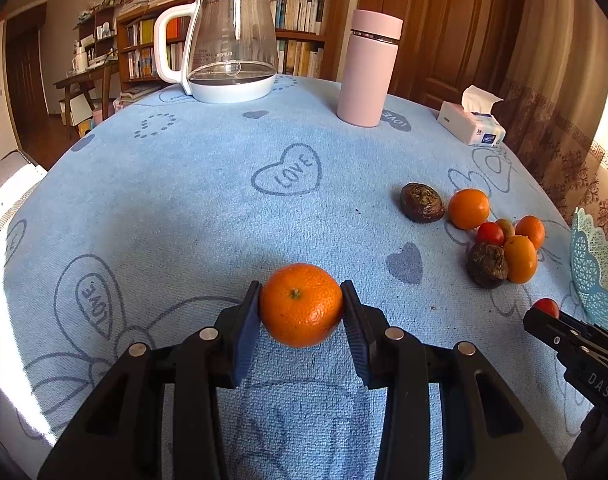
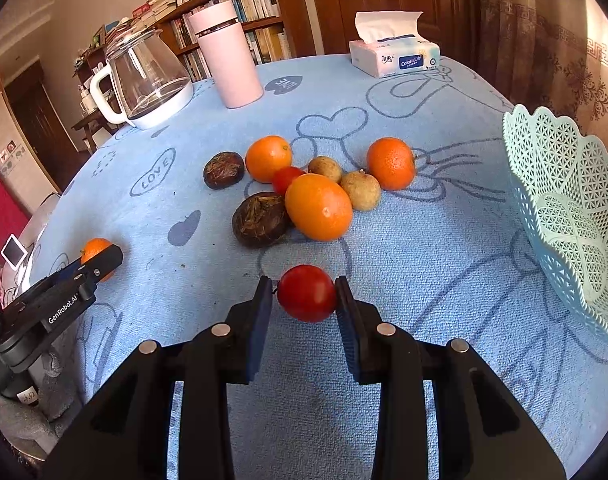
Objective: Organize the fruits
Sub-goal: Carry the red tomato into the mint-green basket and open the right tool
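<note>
My left gripper [image 1: 301, 306] is shut on an orange mandarin [image 1: 301, 305], held just above the blue cloth. My right gripper [image 2: 306, 296] is shut on a red cherry tomato [image 2: 307, 293], also low over the cloth. In the right wrist view a pile of fruit lies ahead: an oval orange [image 2: 318, 207], two mandarins [image 2: 268, 158] [image 2: 391, 163], a second tomato [image 2: 285, 178], two brown longans [image 2: 360, 191], and two dark water chestnuts [image 2: 260, 219]. A pale blue lattice basket [image 2: 572, 216] stands at the right. The left gripper also shows in the right wrist view [image 2: 99, 260].
A glass kettle [image 1: 227, 44], a pink flask [image 1: 368, 68] and a tissue box [image 1: 472, 120] stand along the table's far edge. The table is covered by a blue cloth [image 1: 183, 200]. Bookshelves and a wooden door lie behind.
</note>
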`<state>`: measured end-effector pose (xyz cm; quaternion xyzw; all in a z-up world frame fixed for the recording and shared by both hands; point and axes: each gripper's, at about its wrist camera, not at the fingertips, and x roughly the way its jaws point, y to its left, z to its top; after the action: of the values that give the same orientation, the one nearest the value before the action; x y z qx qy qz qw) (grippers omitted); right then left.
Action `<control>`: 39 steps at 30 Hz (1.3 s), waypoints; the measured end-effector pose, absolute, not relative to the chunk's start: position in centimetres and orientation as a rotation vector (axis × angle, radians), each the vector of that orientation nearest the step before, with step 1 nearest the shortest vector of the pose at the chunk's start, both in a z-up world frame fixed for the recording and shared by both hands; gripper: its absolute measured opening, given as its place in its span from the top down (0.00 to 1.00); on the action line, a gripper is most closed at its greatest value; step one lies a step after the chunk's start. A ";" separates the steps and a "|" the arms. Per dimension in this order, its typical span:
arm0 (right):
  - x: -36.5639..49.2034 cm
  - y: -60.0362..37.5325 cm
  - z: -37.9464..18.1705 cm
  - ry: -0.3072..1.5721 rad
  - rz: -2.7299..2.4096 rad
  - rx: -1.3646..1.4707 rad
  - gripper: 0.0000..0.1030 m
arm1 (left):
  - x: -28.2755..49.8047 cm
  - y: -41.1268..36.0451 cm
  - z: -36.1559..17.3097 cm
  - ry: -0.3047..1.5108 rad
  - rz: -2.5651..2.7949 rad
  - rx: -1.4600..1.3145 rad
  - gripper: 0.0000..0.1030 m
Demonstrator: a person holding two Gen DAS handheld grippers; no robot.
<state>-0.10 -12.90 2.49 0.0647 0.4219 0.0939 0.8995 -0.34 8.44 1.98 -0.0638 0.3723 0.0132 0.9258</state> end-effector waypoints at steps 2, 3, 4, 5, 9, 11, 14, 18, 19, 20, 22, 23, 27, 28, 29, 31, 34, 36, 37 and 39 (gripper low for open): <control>-0.1 -12.9 2.5 0.872 0.193 0.134 0.68 | -0.4 8.5 2.1 0.760 0.026 -0.134 0.61; -0.1 -12.9 2.5 0.872 0.193 0.134 0.68 | -0.4 8.5 2.1 0.758 0.024 -0.136 0.61; -0.2 -12.9 2.5 0.870 0.193 0.135 0.68 | -0.5 8.5 2.1 0.755 0.023 -0.138 0.61; -0.2 -12.9 2.6 0.869 0.194 0.136 0.68 | -0.5 8.5 2.2 0.753 0.022 -0.138 0.61; -0.6 -13.1 3.1 0.853 0.194 0.144 0.68 | -0.5 8.4 2.2 0.751 0.019 -0.135 0.61; -0.8 -13.4 3.4 0.843 0.191 0.151 0.68 | -0.5 8.4 2.2 0.751 0.019 -0.135 0.61; -1.1 -13.9 4.0 0.827 0.182 0.162 0.68 | -0.5 8.4 2.2 0.751 0.019 -0.135 0.61; -1.5 -15.0 4.9 0.802 0.159 0.181 0.68 | -0.5 8.4 2.1 0.752 0.018 -0.133 0.61; -1.7 -15.3 5.0 0.797 0.153 0.185 0.68 | -0.5 8.4 2.1 0.752 0.019 -0.134 0.61; -1.8 -15.6 5.2 0.792 0.147 0.189 0.68 | -0.5 8.4 2.1 0.752 0.019 -0.134 0.61; -2.0 -16.1 5.5 0.782 0.135 0.197 0.68 | -0.5 8.4 2.1 0.752 0.019 -0.134 0.61; -2.1 -16.5 5.7 0.776 0.129 0.202 0.68 | -0.5 8.4 2.1 0.752 0.019 -0.134 0.61; -2.6 -17.6 6.4 0.754 0.106 0.219 0.68 | -0.5 8.4 2.1 0.752 0.019 -0.134 0.61; -2.7 -17.9 6.5 0.748 0.099 0.223 0.68 | -0.5 8.4 2.1 0.752 0.019 -0.134 0.61; -2.9 -18.3 6.8 0.740 0.091 0.227 0.68 | -0.5 8.4 2.1 0.752 0.019 -0.134 0.61; -3.3 -19.1 7.2 0.725 0.073 0.235 0.68 | -0.5 8.4 2.1 0.752 0.019 -0.134 0.61; -3.9 -20.6 7.9 0.698 0.039 0.254 0.68 | -0.5 8.4 2.1 0.752 0.020 -0.132 0.61; -4.4 -21.8 8.4 0.678 0.011 0.269 0.68 | -0.5 8.4 2.1 0.751 0.022 -0.130 0.61; -4.6 -22.4 8.6 0.669 -0.004 0.277 0.68 | -0.6 8.4 2.1 0.751 0.023 -0.129 0.61; -5.2 -23.7 9.0 0.649 -0.035 0.293 0.68 | -0.6 8.4 2.1 0.751 0.024 -0.129 0.61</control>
<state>-5.16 -23.69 9.01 0.1435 0.3177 -0.0169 0.9371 -0.56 8.43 2.05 -0.0631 0.3664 0.0116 0.9283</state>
